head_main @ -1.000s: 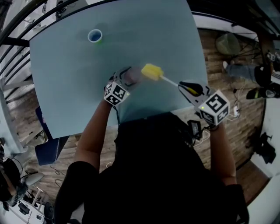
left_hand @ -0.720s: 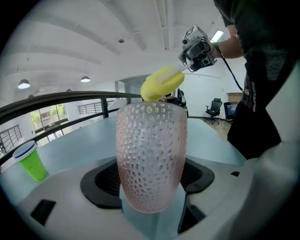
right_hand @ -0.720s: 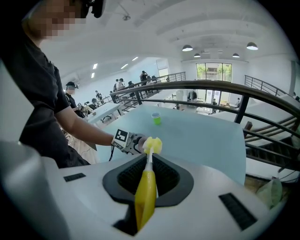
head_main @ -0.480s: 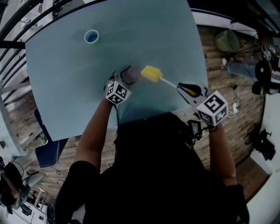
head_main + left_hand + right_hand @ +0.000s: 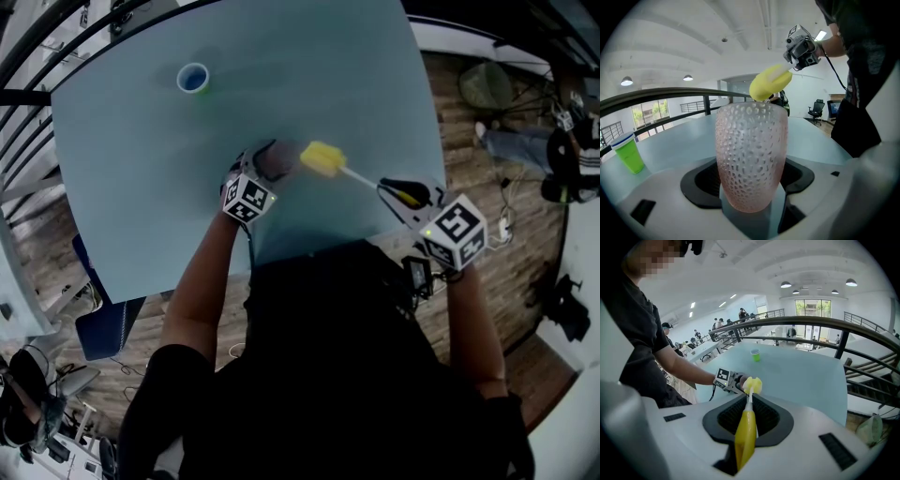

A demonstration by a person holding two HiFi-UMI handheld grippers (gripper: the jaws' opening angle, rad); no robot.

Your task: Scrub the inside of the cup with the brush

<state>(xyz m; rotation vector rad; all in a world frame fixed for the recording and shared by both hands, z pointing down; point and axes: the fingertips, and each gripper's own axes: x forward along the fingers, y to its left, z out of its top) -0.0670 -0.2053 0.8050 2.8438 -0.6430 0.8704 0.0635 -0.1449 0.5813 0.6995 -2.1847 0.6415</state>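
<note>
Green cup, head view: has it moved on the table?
No. The green cup keeps its spot near the table edge; only the camera shifted.

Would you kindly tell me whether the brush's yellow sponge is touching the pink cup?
Cannot tell. In the left gripper view the sponge meets the cup rim in outline only; the head view shows them merely adjacent.

A pale blue table (image 5: 141, 187) with rounded corners stands on a wooden plank floor (image 5: 469, 122). A dark curved railing (image 5: 825, 324) runs round its far side, with stairs (image 5: 869, 378) beside it. The ceiling (image 5: 740, 28) is white and ribbed, with round lamps (image 5: 786, 284) lit. Tall windows (image 5: 813, 308) let in daylight at the far end. An office chair (image 5: 815, 108) stands by a white wall (image 5: 804, 93). Cables (image 5: 506, 230) lie on the floor near the table.
</note>
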